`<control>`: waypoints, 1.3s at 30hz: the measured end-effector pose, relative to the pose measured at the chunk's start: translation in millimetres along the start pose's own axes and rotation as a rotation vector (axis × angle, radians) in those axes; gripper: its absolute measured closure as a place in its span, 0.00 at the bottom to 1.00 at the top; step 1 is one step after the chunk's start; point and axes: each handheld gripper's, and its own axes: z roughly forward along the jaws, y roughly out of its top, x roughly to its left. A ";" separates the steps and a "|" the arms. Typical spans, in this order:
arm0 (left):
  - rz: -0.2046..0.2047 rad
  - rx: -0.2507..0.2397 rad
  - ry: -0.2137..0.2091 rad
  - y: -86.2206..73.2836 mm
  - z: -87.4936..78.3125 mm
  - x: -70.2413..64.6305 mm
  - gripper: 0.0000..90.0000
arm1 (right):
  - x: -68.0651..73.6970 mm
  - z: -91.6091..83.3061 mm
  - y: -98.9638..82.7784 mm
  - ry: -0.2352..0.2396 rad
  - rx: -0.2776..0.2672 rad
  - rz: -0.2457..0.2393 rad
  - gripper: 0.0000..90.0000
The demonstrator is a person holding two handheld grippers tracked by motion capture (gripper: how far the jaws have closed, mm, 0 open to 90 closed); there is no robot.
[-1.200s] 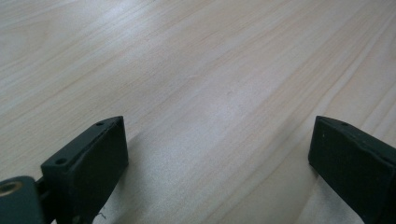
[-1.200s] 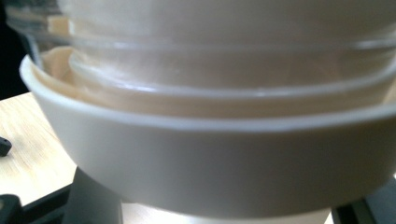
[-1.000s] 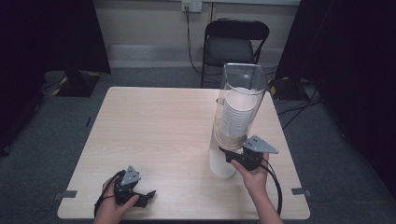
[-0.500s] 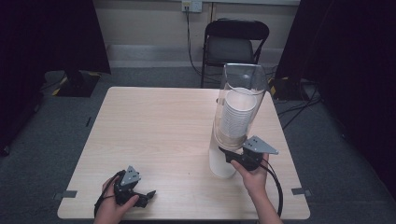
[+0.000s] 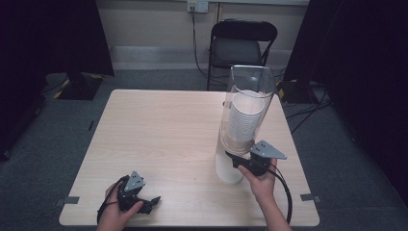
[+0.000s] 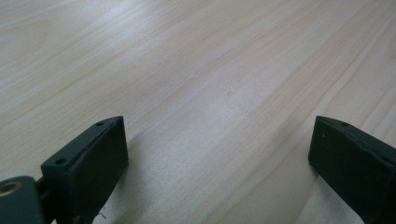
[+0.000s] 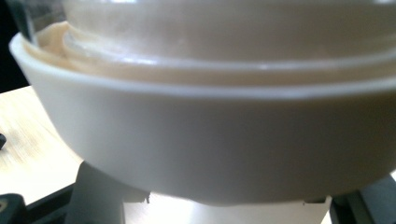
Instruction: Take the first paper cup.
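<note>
A: Figure, part one. Where does the cup stand?

B: The cup (image 5: pixel 228 166) stands at the bottom of the dispenser (image 5: pixel 246 108), a clear upright tube holding a white stack (image 5: pixel 244 115). In the high view the whole column sits toward 4 o'clock from the middle of the table (image 5: pixel 159 130). Its long axis is vertical, and the cup hangs out of the tube's lower mouth, its foot at or near the tabletop.

A: And your right gripper?

B: My right gripper (image 5: pixel 236 160) meets the cup from 4 o'clock, level, at the height where the cup leaves the tube. In the right gripper view the cup's rim band (image 7: pixel 210 135) crosses the frame and my two black jaws rise at either side of the narrower wall below it. They are nearly as closed as they go, clamped on the cup.

A: Which relation governs the next move?

B: Axis against grip. I hold across the column, so I judge the cup must travel straight down its axis to slip free; a sideways tug would lean the tube.

A: The left gripper?

B: My left gripper (image 5: pixel 144 201) lies at 7 o'clock near the table's front edge, well apart from the dispenser. Its jaws stand wide with bare wood between them, holding nothing. The right hand (image 5: pixel 262 180) is plainly the nearer.
</note>
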 end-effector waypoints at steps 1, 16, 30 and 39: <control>0.000 0.000 0.000 0.0 0.0 0.0 0.05 | 0.3 -0.2 -0.2 -0.001 0.002 -0.003 0.40; 0.000 0.000 0.000 0.0 0.0 0.0 0.05 | 0.2 0.3 -5.1 -0.002 -0.011 -0.005 0.40; 0.000 0.000 0.000 0.0 0.0 0.0 0.05 | -0.2 0.6 -7.9 -0.001 0.006 -0.008 0.41; 0.000 0.000 0.000 0.0 0.0 -0.1 0.05 | -0.5 1.0 -8.7 0.000 0.011 -0.008 0.41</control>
